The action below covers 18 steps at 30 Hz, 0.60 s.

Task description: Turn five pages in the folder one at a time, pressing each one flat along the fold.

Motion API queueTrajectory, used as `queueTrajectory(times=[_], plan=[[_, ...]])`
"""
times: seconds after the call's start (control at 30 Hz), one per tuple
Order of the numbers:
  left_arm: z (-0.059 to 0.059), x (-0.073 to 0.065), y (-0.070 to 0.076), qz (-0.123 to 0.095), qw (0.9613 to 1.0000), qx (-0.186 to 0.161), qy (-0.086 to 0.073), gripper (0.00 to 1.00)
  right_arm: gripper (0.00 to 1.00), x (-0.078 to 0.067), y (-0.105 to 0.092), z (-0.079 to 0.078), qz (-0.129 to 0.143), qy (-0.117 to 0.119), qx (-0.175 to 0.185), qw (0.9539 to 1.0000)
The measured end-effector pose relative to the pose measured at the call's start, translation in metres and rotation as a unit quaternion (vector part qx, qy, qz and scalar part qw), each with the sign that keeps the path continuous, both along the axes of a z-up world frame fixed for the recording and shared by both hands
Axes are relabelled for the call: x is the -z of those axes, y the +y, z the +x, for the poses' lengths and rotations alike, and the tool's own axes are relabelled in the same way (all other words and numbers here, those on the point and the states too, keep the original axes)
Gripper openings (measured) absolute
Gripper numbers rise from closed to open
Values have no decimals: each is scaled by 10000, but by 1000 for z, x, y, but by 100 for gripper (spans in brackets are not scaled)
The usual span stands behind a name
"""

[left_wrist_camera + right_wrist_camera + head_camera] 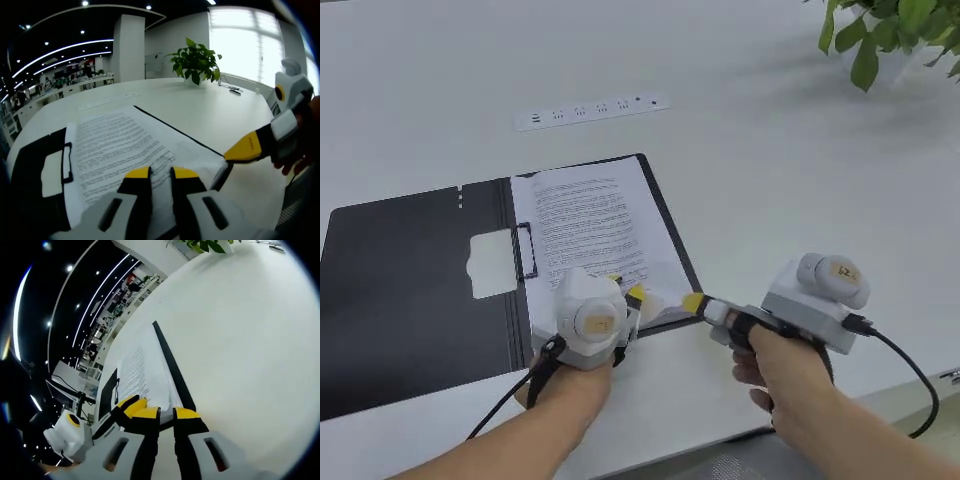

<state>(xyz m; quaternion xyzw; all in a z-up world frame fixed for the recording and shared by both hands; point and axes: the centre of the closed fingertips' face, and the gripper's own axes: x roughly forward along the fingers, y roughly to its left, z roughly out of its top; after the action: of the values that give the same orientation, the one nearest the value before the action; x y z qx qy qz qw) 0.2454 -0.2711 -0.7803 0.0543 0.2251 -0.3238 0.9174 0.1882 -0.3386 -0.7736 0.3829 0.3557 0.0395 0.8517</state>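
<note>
- An open black folder (410, 300) lies flat on a white table (770, 150), near the front edge. Its long axis runs from 9 o'clock to 3 o'clock, and its spine runs roughly from 6 to 12.
- The left half is the bare black cover. The right half holds a printed page (585, 215), with the head of its text toward 12 o'clock.
- The left gripper (635, 295) sits at the page's 6 o'clock edge. A hand grips it from below, with the forearm coming in from 7 o'clock. It points toward 1 o'clock, low over the paper.
- In the left gripper view its yellow-tipped jaws are narrow, with a slim gap that shows print through it. They grasp nothing.
- The right gripper (692, 302) lies nearly level and points toward 9 o'clock, with the hand under it at 5 o'clock. Its tip is at the page's lower right corner. It may be touching there, but I cannot be sure.
- Its jaws are also narrow and hold nothing.
- A white power strip (590, 110) lies beyond the folder at 12 o'clock. Plant leaves (890, 30) hang in at 1 o'clock.
</note>
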Motion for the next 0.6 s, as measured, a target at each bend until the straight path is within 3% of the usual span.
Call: queueTrajectory(times=[0.13,0.33,0.6], plan=[[0,0,0,11,10000,5,-9,13,9,-5,0,3,-132,-154,-50,9998],[-1,-1,0,5,10000,8,11,13,7,-4,8,5,-209,-172,-224,9994],[-1,-1,-1,5,10000,9,26,13,0,0,7,7,-189,-81,-175,9996]])
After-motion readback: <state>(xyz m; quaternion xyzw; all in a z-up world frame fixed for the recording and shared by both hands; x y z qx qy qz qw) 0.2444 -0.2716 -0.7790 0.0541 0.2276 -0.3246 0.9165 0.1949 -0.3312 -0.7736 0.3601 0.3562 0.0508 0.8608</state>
